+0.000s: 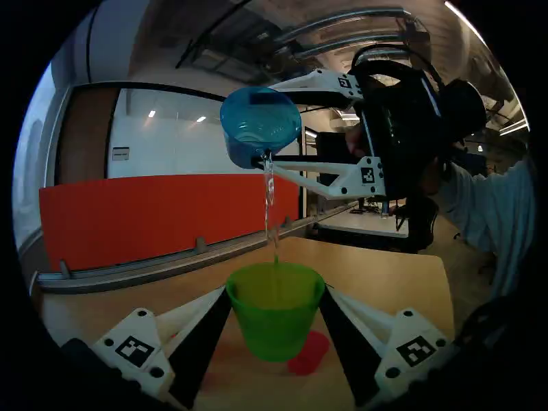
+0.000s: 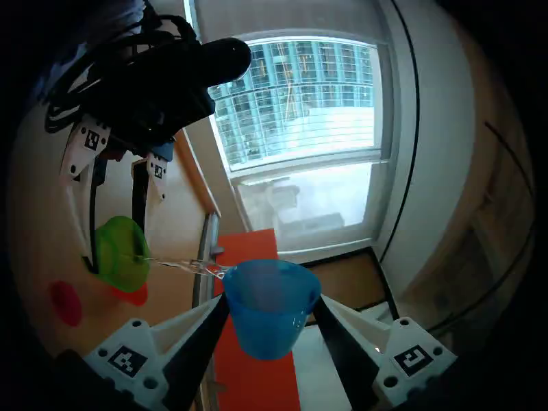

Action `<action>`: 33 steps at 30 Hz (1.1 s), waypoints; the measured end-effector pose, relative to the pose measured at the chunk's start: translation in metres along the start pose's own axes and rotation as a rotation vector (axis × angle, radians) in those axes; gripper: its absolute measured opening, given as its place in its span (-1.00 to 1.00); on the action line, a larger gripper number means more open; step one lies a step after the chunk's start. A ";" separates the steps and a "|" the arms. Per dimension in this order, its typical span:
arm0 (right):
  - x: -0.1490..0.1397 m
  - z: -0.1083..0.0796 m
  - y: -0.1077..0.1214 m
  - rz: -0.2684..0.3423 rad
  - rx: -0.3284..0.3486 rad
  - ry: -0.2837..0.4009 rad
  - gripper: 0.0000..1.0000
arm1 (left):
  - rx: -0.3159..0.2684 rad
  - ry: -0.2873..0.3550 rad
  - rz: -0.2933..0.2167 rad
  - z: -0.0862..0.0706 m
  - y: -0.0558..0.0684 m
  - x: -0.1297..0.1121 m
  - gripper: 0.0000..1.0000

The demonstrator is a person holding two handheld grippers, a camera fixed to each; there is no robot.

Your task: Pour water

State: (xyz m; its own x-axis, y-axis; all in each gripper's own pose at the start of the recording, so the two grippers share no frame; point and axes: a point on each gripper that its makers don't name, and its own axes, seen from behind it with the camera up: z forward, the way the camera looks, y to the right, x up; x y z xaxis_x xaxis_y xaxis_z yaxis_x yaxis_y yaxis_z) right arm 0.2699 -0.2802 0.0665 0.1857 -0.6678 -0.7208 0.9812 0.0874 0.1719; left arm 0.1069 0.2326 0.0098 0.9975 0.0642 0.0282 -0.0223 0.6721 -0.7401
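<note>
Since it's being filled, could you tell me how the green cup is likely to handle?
The green cup looks like thin translucent plastic, so it probably flexes if squeezed. With water streaming in, it likely grows heavier and would spill if tilted.

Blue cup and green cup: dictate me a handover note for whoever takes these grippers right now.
The left gripper is shut on the green cup, upright over the wooden table.
The right gripper is shut on the blue cup, tipped above the green cup.
Done: pour under way; a thin water stream falls from the blue cup into the green cup.
Left: finish the pour, then probably right the blue cup and set both down.
</note>
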 end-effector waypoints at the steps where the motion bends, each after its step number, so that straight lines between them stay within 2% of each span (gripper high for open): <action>1: 0.000 0.000 0.001 -0.003 -0.001 0.001 0.78 | 0.000 0.001 -0.001 0.000 0.000 0.000 0.74; 33: 0.006 0.007 0.011 -0.188 -0.021 -0.011 0.78 | -0.001 0.000 0.001 0.002 0.002 -0.001 0.74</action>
State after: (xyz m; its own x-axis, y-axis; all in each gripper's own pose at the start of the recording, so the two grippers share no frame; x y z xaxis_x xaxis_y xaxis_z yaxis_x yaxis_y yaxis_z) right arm 0.2810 -0.2879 0.0688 -0.0014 -0.6821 -0.7312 0.9995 -0.0240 0.0205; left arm 0.1056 0.2351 0.0100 0.9975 0.0650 0.0273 -0.0235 0.6717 -0.7405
